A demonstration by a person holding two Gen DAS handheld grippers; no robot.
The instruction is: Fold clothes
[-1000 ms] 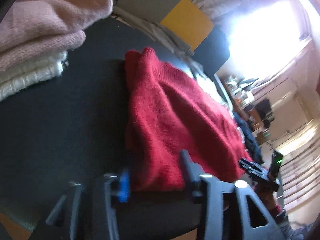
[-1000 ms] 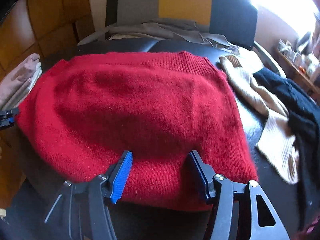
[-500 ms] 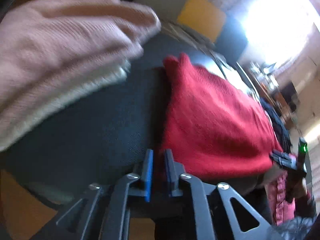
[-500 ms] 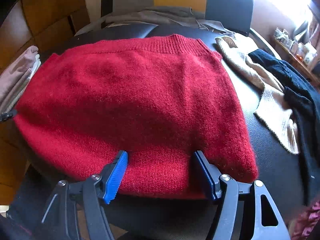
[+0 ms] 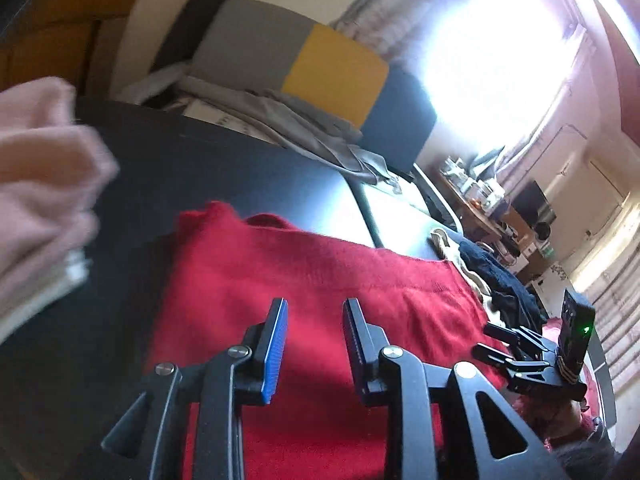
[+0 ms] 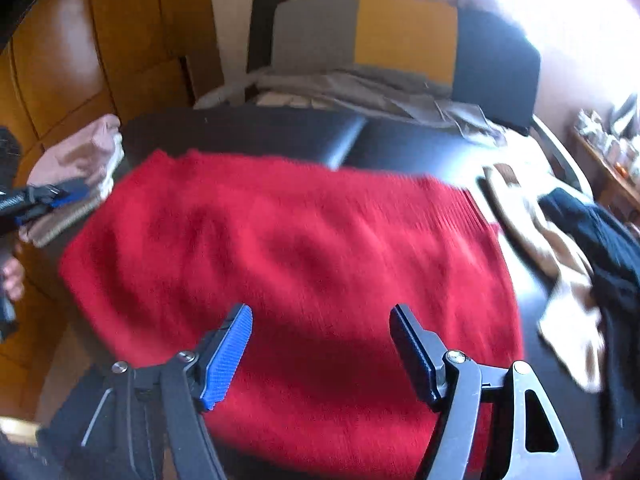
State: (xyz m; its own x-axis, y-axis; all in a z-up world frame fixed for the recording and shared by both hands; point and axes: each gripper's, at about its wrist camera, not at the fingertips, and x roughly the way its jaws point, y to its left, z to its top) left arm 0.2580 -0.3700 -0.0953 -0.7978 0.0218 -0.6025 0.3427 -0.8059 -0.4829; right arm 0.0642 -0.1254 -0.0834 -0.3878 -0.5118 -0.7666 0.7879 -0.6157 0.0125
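A red knitted sweater point(image 5: 320, 272) lies folded flat on a black padded surface point(image 5: 200, 160). My left gripper point(image 5: 315, 304) hovers over the sweater's left part, open with a medium gap and nothing between its fingers. My right gripper point(image 6: 322, 312) stands wide open above the near edge of the red sweater point(image 6: 300, 248), holding nothing. The right gripper point(image 5: 532, 356) also shows at the sweater's right end in the left wrist view. The left gripper point(image 6: 36, 200) appears at the far left edge in the right wrist view, next to the stack.
A folded stack topped by a pink knit point(image 6: 80, 156) sits left of the sweater. A beige garment point(image 6: 560, 260) and a dark navy one point(image 6: 608, 240) lie loose on the right. A grey-yellow-black chair back point(image 6: 400, 32) with grey cloth stands behind.
The left gripper went from open to shut at the sweater's left edge, then opened again and swung over the sweater. The right gripper stayed open above the near edge.
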